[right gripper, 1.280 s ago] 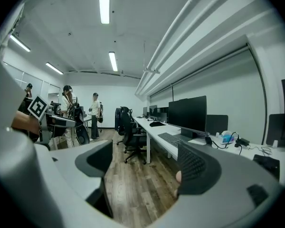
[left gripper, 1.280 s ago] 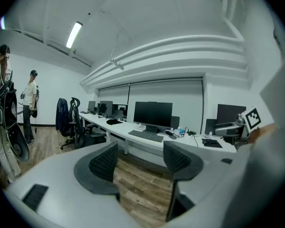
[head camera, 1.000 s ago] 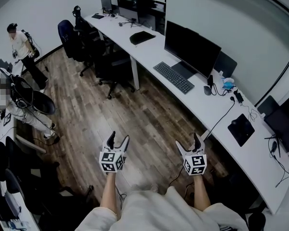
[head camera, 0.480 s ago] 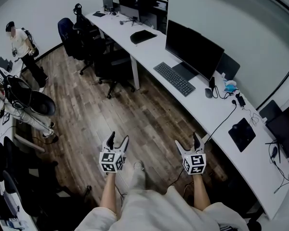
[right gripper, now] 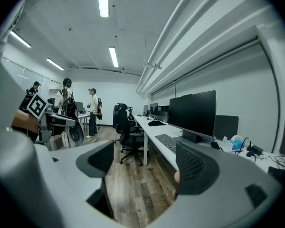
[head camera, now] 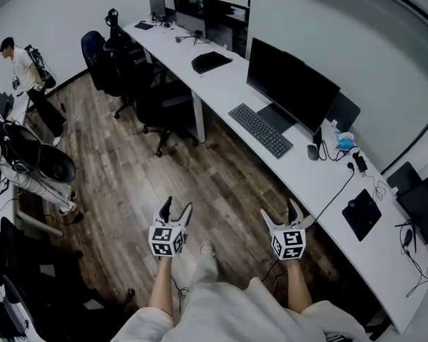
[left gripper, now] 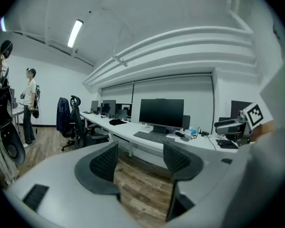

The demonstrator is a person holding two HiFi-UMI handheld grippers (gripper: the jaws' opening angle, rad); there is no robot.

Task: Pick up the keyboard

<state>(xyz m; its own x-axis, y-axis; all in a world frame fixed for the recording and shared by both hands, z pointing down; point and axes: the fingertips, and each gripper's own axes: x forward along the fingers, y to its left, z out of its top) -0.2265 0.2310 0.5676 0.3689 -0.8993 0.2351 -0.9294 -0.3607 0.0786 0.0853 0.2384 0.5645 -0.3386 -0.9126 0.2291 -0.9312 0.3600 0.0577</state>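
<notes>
Both sets of jaws apart, empty: left gripper [head camera: 176, 204], right gripper [head camera: 279, 209] | step: approach, keyboard [head camera: 260, 130] on desk [head camera: 221, 84] well apart from both | next: reach it, bracket its ends

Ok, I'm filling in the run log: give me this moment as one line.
stage: pre-grasp | left tool: open, empty | right tool: open, empty | keyboard: on desk, untouched

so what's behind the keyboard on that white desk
A black monitor stands right behind the keyboard, its stand's base close to the keyboard's far edge. The screen covers whatever lies behind it.
</notes>
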